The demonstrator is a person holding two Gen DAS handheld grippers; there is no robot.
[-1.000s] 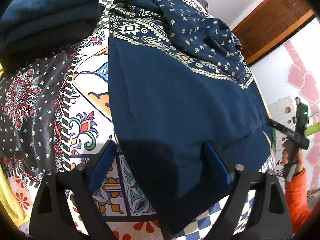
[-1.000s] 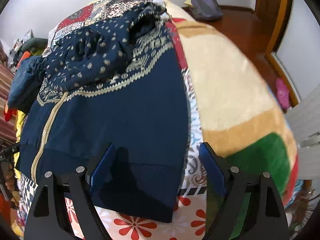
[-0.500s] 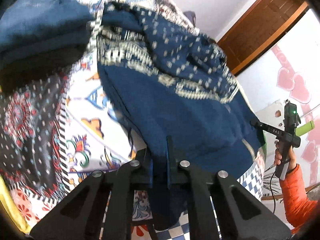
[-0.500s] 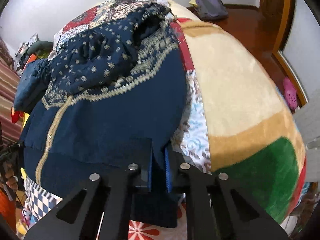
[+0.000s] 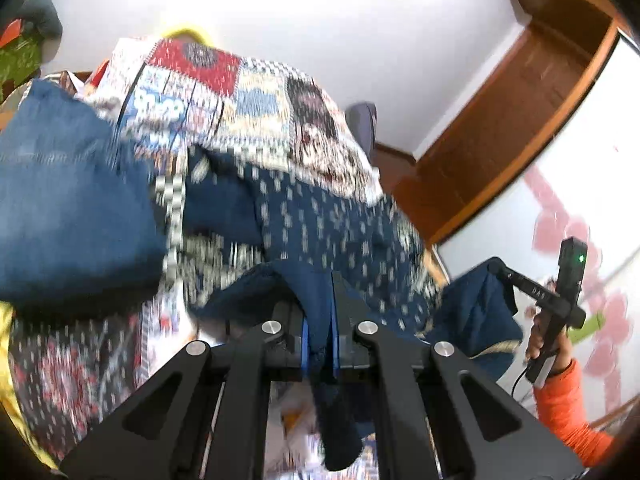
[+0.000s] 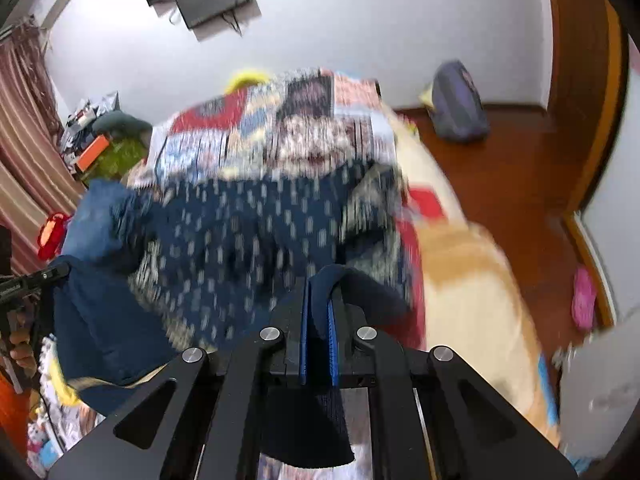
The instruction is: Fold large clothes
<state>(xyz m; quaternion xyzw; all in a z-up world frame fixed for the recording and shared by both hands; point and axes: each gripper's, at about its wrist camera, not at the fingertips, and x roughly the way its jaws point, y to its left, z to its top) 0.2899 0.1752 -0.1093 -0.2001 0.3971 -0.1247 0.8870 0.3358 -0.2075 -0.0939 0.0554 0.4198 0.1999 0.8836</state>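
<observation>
**Both grippers pinching the sweater hem, lifting it toward the far end of the bed**

The left gripper is pressing its blue pads together on a fold of the navy sweater, and the right gripper is doing the same at the hem's other corner – dark knit is bunching between each pair of pads and hanging below them. Gripping both hem corners at once is keeping the bottom edge stretched between the hands, so it can travel as one straight line for a clean fold.

The sweater is lying on the patchwork bedspread, its long axis running from the near edge of the bed toward the far edge; the hem is at the near end, raised off the bedspread, while the patterned yoke and sleeves are resting farther up. A folded stack of blue denim is sitting by the bed's left edge, just beside the sweater. Motion blur is hiding finer detail of the knit – the collar cannot be made out
</observation>
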